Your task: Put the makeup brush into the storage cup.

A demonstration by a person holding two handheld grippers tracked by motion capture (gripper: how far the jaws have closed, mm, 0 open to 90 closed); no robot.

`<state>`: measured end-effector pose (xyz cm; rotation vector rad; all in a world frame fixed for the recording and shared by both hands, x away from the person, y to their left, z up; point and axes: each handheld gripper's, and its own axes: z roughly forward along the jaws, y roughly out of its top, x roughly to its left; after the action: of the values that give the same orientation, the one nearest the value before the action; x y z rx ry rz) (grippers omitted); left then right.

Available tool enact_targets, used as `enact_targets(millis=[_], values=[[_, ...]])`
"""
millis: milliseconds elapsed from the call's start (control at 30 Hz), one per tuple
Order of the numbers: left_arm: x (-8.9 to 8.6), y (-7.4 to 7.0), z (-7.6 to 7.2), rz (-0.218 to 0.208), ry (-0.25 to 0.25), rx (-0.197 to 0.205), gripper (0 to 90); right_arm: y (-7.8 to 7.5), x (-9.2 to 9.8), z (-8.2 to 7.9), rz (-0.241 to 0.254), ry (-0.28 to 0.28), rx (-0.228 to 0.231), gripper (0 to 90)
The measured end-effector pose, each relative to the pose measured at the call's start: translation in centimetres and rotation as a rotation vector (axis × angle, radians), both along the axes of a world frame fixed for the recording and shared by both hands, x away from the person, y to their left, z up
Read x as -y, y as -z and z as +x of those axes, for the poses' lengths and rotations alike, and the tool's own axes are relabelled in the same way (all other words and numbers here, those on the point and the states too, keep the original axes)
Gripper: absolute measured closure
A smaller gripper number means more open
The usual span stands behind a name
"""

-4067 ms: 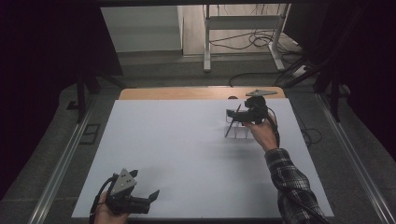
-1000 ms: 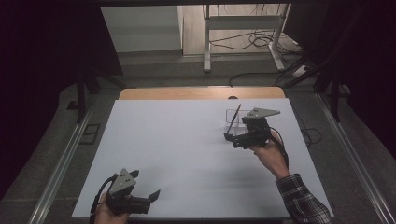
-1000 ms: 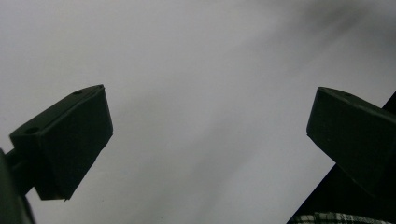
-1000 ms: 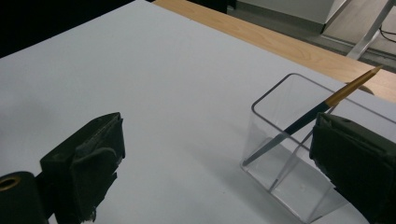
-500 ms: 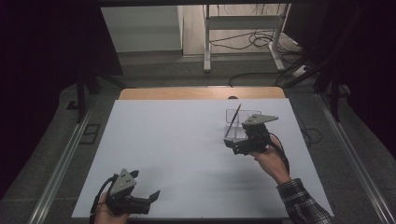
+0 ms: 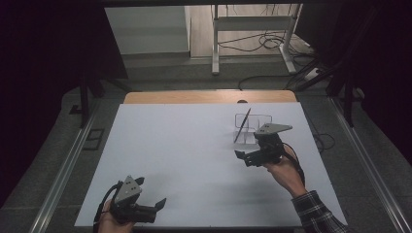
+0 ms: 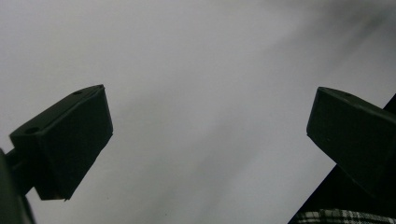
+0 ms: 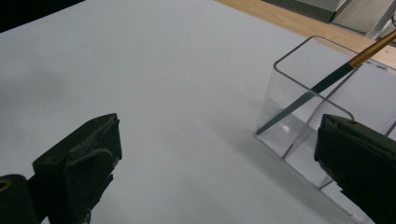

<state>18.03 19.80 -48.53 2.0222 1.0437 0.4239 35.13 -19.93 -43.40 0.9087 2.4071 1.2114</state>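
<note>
Right gripper gaping empty beside clear acrylic compartment box, slim dark gold-ended brush leaning inside, left gripper idling unclenched

One clear holder (compartmented), one brush, two claws

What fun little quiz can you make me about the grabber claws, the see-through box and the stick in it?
1. True or false: the right gripper is squeezing the pen.
2. Where does the pen stand? A) flat on the white table B) leaning in the clear box C) in the left gripper
3. Fill in: both grippers' jaws are ____.

Key: 1 false, its jaws are wide apart and hold nothing. 2 B. 3 open.
</note>
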Motion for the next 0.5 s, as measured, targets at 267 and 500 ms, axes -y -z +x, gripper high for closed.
enact_targets(millis=[267, 500], values=[[0.0, 0.0, 0.0, -0.001, -0.001, 0.0, 0.9, -0.1, -0.3, -1.0, -0.019, -0.002, 0.02, 0.0], [-0.1, 0.0, 0.0, -0.001, -0.003, 0.001, 0.9, 0.0, -0.4, -1.6, -0.023, -0.006, 0.027, 0.0]])
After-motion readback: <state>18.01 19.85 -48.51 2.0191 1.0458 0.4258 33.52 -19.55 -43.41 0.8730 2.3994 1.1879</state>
